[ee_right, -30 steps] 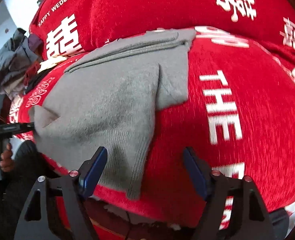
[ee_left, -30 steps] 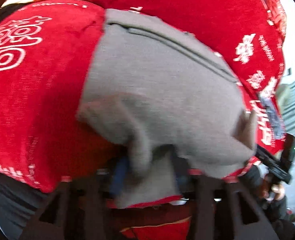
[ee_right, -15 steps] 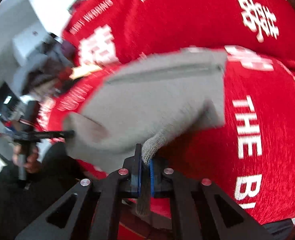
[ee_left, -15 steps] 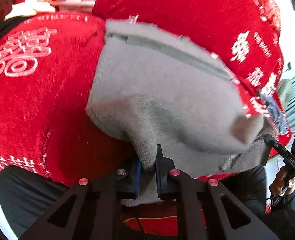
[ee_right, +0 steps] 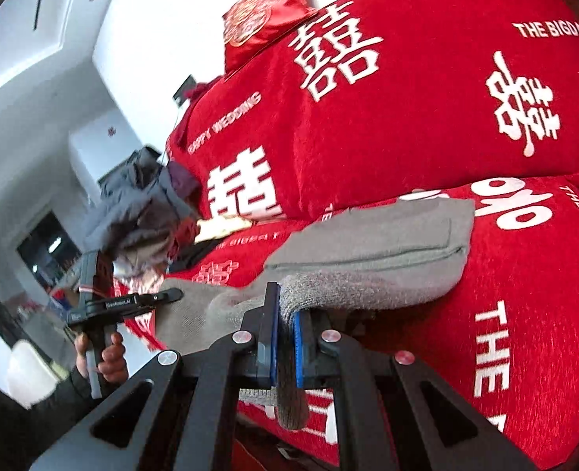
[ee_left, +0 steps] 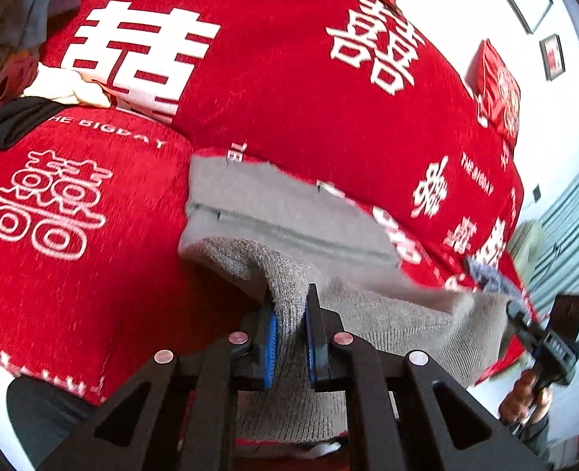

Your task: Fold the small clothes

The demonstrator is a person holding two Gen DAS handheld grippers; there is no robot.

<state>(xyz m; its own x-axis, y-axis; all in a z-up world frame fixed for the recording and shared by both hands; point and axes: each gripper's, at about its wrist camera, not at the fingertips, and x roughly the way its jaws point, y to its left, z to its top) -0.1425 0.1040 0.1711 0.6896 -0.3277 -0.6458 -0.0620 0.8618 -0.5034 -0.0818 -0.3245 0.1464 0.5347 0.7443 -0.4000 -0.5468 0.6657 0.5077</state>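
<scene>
A red cover [ee_left: 297, 90] printed with white double-happiness characters and the words "HAPPY WEDDING" and "THE BIGDAY" is spread over a cushioned seat and backrest, with a white wall behind.

In the left wrist view, the left gripper [ee_left: 289, 333] is closed, and a bunched edge of 1 grey knitted garment [ee_left: 289, 219] is pinched between its 2 blue pads [ee_left: 270, 343]. In the right wrist view, the right gripper [ee_right: 285, 349] is closed in the same way on another edge of the same grey knitted garment [ee_right: 387, 247], and a strip of knit is seen hanging below its 2 blue pads [ee_right: 298, 347]. The near edge of the garment is thus held up off the seat at 2 points, while its far part, marked by 1 stitched seam or hem, is laid on the red seat cushion below the backrest.

Each gripper is also caught by the other camera: the right gripper [ee_left: 525, 320] is shown at the right edge, held by 1 hand [ee_left: 523, 400], and the left gripper [ee_right: 172, 295] is shown at the left, held by 1 hand [ee_right: 107, 361] in a dark sleeve.

Farther out, 1 pile of mixed clothes [ee_right: 140, 212] in grey, purple, cream and black is heaped at the left end of the seat. 2 red embroidered cushions [ee_left: 499, 90] are seen against the wall in the left view, and 2 framed pictures [ee_left: 552, 57] are hung above.
</scene>
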